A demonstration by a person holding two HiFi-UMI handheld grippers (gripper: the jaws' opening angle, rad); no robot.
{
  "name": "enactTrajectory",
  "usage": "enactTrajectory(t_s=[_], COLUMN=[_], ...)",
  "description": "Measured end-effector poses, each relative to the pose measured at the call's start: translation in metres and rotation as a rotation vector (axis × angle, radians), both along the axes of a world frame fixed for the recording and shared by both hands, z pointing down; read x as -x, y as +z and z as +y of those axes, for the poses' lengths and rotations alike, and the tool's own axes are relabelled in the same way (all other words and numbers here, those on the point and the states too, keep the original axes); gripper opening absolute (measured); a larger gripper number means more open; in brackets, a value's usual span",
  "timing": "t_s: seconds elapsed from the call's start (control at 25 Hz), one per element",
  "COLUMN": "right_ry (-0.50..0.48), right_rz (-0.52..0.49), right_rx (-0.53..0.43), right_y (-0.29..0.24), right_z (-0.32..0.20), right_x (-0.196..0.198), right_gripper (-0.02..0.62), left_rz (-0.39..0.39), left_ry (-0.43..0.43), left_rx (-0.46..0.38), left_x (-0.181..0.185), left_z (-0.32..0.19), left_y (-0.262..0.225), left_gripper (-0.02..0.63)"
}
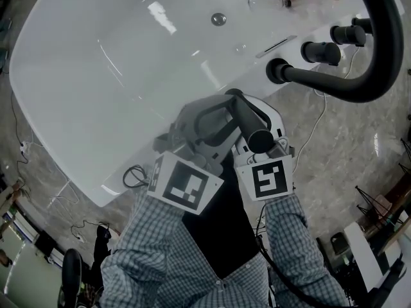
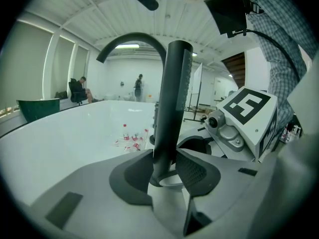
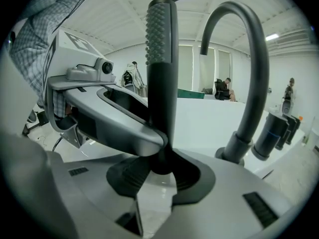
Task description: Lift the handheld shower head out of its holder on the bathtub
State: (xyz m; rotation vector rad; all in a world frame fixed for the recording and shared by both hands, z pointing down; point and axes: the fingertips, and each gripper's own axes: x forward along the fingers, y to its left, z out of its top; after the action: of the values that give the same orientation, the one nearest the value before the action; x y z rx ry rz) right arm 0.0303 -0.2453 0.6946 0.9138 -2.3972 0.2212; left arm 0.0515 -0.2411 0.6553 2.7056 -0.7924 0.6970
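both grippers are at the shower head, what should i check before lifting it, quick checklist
1. Left gripper jaws on the shower head: ok, pads hug its handle.
2. Right gripper jaws on it: ok, pads sit at both sides of the handle.
3. Shower head upright: ok in both gripper views.
4. Way up clear of the faucet spout: ok, it arches off to one side, apart.
5. Base free in the holder: cannot tell, the jaws hide it.

One bathtub (image 1: 77, 76), one shower head (image 1: 249, 122), one arched spout (image 1: 385, 56), two black knobs (image 1: 321, 52) — one left gripper (image 2: 163, 169), one right gripper (image 3: 159, 171).
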Motion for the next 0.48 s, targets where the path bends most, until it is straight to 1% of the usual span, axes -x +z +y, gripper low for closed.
enactTrajectory(t_s=[0.16,0.48], right_ry=[0.006,0.021], right_rz=[0.01,-0.009], right_rx=[-0.006,-0.017], right_y=[-0.001,-0.019], right_z=[0.0,0.002], right_x=[0.001,0.001], right_gripper=[0.124,0.124], left_rz=[-0.027,-0.006], left_ry=[0.02,-0.002], left_rx=[-0.015,-0.02], left_x=[0.002,0.002], left_z=[0.002,0.003], left_y=[-0.001,-0.02], left_gripper=[0.14,0.137])
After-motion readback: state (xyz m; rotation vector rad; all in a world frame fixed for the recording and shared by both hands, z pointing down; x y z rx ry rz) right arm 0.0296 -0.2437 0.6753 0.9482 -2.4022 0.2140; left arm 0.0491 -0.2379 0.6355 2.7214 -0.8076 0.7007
